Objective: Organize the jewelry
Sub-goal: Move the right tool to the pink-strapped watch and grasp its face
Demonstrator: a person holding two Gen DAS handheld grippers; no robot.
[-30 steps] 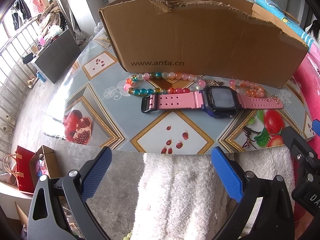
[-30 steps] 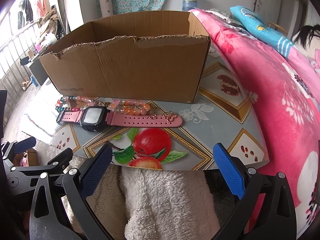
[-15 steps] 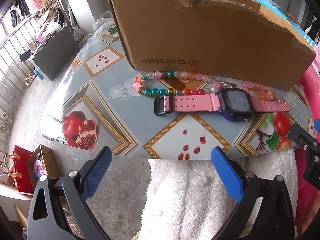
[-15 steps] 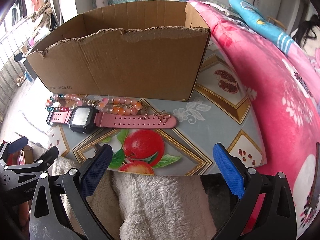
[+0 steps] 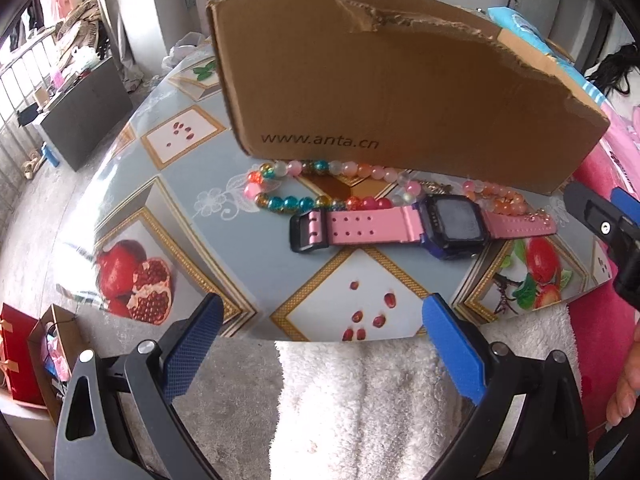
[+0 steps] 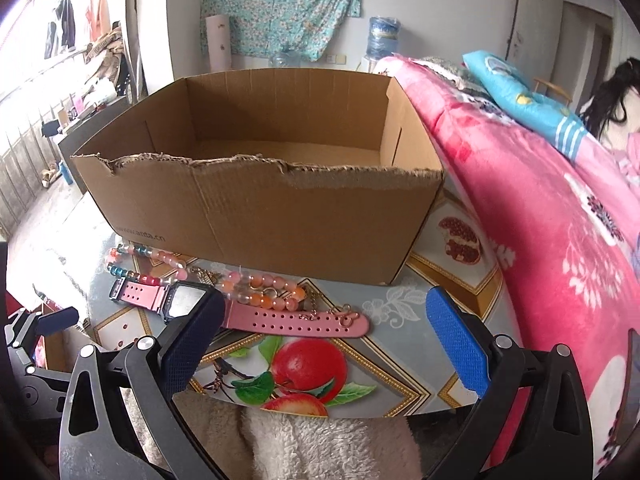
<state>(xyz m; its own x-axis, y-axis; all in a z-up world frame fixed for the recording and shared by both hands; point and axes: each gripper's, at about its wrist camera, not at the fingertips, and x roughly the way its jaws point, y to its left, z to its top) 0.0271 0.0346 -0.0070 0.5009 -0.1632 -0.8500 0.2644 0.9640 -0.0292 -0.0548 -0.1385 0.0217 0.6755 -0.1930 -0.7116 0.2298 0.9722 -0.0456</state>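
Jewelry, the pink watch (image 5: 400,226) and beaded strings (image 5: 320,184), lay before the cardboard box (image 6: 260,200); you had brought both grippers (image 5: 320,328) (image 6: 320,328) closer, fingers apart and empty, nothing boxed yet

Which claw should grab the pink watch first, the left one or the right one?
Probably the left claw. It is open and the pink watch lies nearly straight ahead of it. The right claw, also open, has the watch off to its left, partly behind one finger.
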